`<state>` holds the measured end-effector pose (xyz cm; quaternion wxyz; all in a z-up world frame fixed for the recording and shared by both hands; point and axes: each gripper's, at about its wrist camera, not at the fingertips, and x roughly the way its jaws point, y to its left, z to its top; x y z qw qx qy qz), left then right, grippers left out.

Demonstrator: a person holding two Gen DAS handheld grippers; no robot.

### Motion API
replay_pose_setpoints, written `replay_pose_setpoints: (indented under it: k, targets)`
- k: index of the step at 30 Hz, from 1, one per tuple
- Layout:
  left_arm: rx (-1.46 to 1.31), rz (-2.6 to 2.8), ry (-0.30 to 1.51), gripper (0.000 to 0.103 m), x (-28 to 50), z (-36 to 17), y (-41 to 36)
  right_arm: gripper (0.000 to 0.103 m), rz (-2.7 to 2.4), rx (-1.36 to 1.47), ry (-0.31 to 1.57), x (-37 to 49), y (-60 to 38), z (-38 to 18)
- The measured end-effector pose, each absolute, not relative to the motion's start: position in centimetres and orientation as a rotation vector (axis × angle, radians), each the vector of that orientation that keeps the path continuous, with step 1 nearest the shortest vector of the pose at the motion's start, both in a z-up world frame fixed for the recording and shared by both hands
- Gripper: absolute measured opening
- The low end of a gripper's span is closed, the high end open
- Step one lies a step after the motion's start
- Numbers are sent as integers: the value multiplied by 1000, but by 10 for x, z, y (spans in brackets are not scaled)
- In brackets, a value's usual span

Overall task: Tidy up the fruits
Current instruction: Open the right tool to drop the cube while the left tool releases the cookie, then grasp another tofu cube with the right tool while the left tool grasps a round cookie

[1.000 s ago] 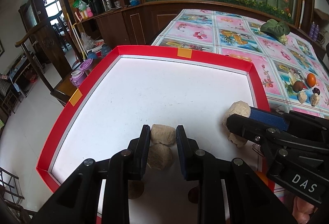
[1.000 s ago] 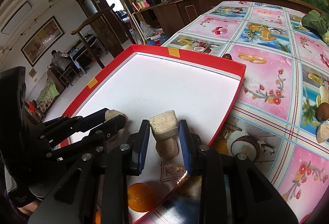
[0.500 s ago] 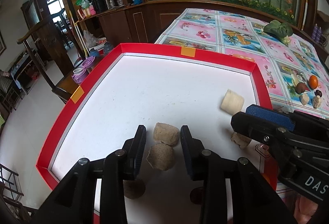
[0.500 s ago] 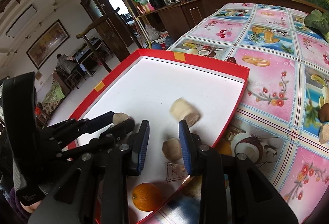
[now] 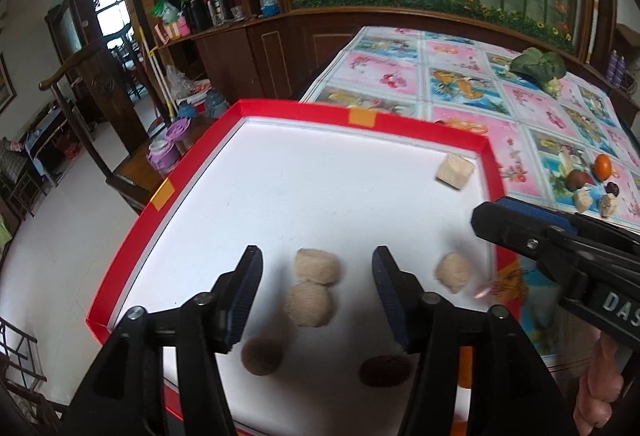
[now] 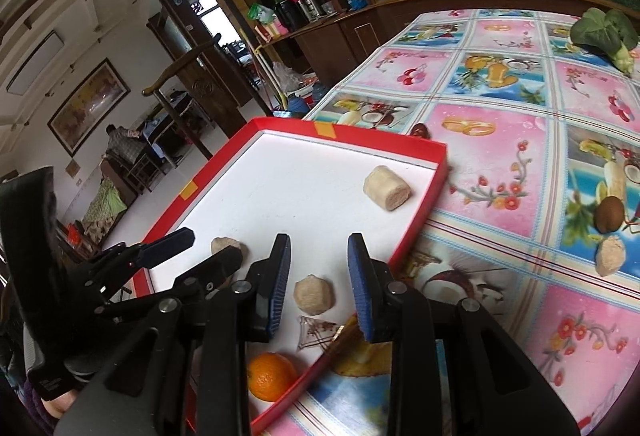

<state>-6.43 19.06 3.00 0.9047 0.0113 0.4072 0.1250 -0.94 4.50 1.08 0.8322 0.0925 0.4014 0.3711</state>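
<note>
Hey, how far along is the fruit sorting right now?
Partway. Several pieces already lie in the red tray: a tan cylinder by its far right corner, tan lumps nearer, and an orange. Nothing is in hand; the left gripper and right gripper are both open. A few pieces remain on the tablecloth.

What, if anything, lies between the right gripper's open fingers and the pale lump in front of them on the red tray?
Nothing visible. The right gripper is open, and the pale lump lies on the white floor of the red tray, between the fingertips. The orange lies nearer the camera, out of the way.
</note>
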Motion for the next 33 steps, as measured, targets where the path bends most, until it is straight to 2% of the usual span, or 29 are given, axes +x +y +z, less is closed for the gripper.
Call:
replay_pose_setpoints:
  k: [5, 9, 22, 33]
  targets:
    - [67, 224, 828, 63, -63, 41, 167, 32, 770, 215, 837, -9, 24, 17]
    - [92, 198, 821, 71, -61, 47, 148, 32, 740, 228, 825, -8, -3, 21]
    - [218, 17, 857, 71, -49, 44, 59, 32, 529, 201, 833, -6, -134, 13]
    - [249, -96, 901, 71, -28, 37, 13, 32, 429, 157, 893, 14, -147, -4]
